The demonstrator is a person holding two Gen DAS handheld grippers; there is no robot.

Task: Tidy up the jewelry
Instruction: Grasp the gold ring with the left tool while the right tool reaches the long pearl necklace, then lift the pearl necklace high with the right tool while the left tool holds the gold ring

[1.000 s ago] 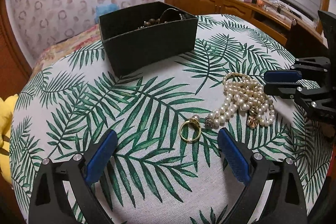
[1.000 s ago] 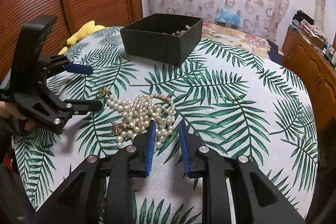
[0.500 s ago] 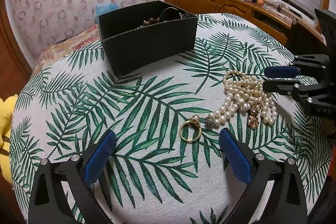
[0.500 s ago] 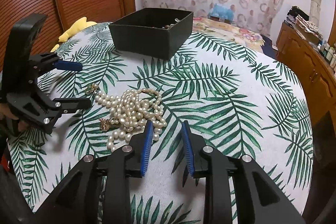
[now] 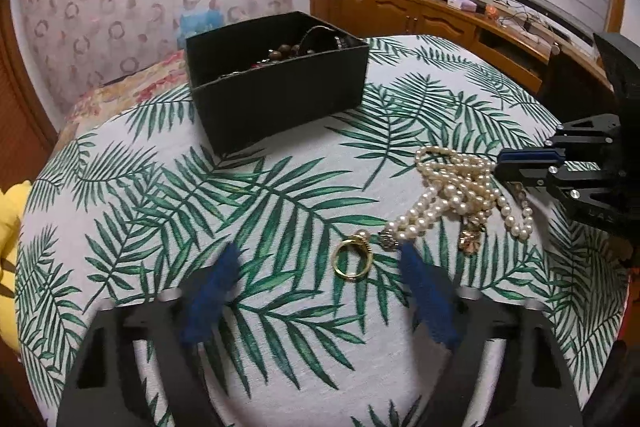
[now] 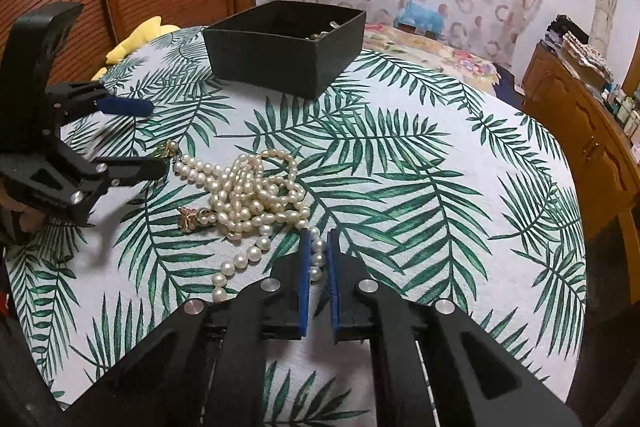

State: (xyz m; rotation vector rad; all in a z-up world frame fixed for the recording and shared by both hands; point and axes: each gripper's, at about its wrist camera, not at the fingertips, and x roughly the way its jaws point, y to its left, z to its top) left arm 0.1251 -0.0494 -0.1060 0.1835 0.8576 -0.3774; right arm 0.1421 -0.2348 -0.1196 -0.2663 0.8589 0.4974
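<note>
The right gripper (image 6: pixel 317 259) is pinching a strand of the pearl necklace (image 6: pixel 256 193): its jaws are standing nearly together with a few beads caught between the blue pads, while the rest of the heap is lying just ahead of and to the left of the tips on the palm-leaf tablecloth (image 6: pixel 420 163). The left gripper (image 5: pixel 320 267) is closing, its jaws roughly two-thirds apart and gripping nothing yet; the gold ring (image 5: pixel 353 255) is sitting on the cloth between the tips, nearer the right-hand one, and not touching either. The black box (image 5: pixel 280 95), already holding some dark beads and bangles, is waiting well ahead of both sets of jaws. The necklace is likely behaving as a limp, fairly light rope of smooth, round beads: a pinch on a single strand may be letting beads roll or slip, and the tangle will probably be trailing and snagging its gold clasp (image 6: pixel 188 218) when raised, so taking several strands at once looks safer. The ring is looking small, hard and slick, lying flat; catching it across the band seems best. No brand, label or readable writing is showing on the box or jewelry; faint raised lettering on a gripper body is too small to read.
</note>
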